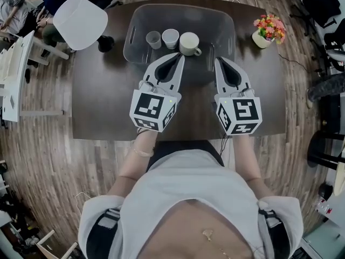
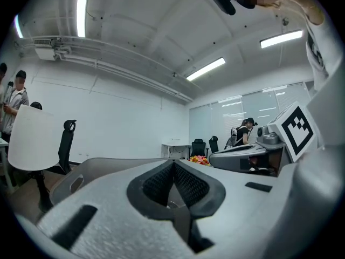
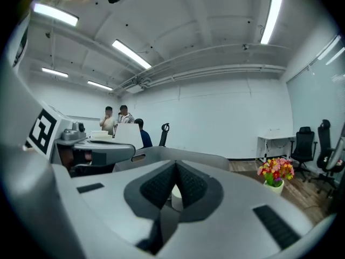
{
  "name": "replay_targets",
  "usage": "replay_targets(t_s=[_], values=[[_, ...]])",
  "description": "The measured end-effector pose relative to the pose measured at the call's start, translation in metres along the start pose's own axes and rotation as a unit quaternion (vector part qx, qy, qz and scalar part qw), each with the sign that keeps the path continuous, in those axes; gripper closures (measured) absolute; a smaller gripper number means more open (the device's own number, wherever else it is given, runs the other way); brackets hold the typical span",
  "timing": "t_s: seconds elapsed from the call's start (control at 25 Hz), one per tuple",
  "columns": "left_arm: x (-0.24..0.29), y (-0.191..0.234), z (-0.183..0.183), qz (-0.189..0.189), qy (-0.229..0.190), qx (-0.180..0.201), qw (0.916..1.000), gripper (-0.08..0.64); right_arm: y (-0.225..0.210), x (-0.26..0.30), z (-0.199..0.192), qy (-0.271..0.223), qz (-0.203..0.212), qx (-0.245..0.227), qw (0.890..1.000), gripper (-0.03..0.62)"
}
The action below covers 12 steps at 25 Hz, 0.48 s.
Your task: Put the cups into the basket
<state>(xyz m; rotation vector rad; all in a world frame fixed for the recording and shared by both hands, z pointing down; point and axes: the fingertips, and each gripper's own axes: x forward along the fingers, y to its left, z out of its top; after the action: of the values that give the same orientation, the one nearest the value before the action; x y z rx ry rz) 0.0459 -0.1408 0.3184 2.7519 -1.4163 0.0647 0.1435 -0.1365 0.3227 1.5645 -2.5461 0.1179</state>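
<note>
Cups sit together inside the clear plastic basket (image 1: 135,20) at the far side of the dark surface (image 1: 102,101): a small translucent cup (image 1: 153,39), a white cup (image 1: 170,38) and a cream mug (image 1: 189,43) with its handle to the right. From the head view, the left gripper (image 1: 177,56) and right gripper (image 1: 219,61) are side by side on the near side of the basket. Their tips point at its front wall, the mug just beyond and between them. A flower pot (image 1: 268,31) stands at the surface's far right corner.

In the left gripper view the jaws are clenched tip to tip with nothing between them. The basket's rim curves just past them.

In the right gripper view the jaws are likewise pressed together and empty. A sliver of a pale cup shows through the opening below the joined tips, lying beyond the jaws inside the basket, not between the pads.
</note>
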Motion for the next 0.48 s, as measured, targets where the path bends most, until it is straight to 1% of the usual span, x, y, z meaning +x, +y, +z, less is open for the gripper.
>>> replay_targets(t_s=[0.16,0.48], values=[[-0.010,-0.009,-0.018,-0.001,0.009,-0.002,1.0000,0.551,0.008,-0.003,-0.014,0.001,0.000,0.015,1.000,0.580],[-0.026,-0.019,-0.048,0.007,0.028,-0.027,0.9992,0.551,0.021,-0.011,-0.042,0.015,-0.010,0.041,0.999,0.580]])
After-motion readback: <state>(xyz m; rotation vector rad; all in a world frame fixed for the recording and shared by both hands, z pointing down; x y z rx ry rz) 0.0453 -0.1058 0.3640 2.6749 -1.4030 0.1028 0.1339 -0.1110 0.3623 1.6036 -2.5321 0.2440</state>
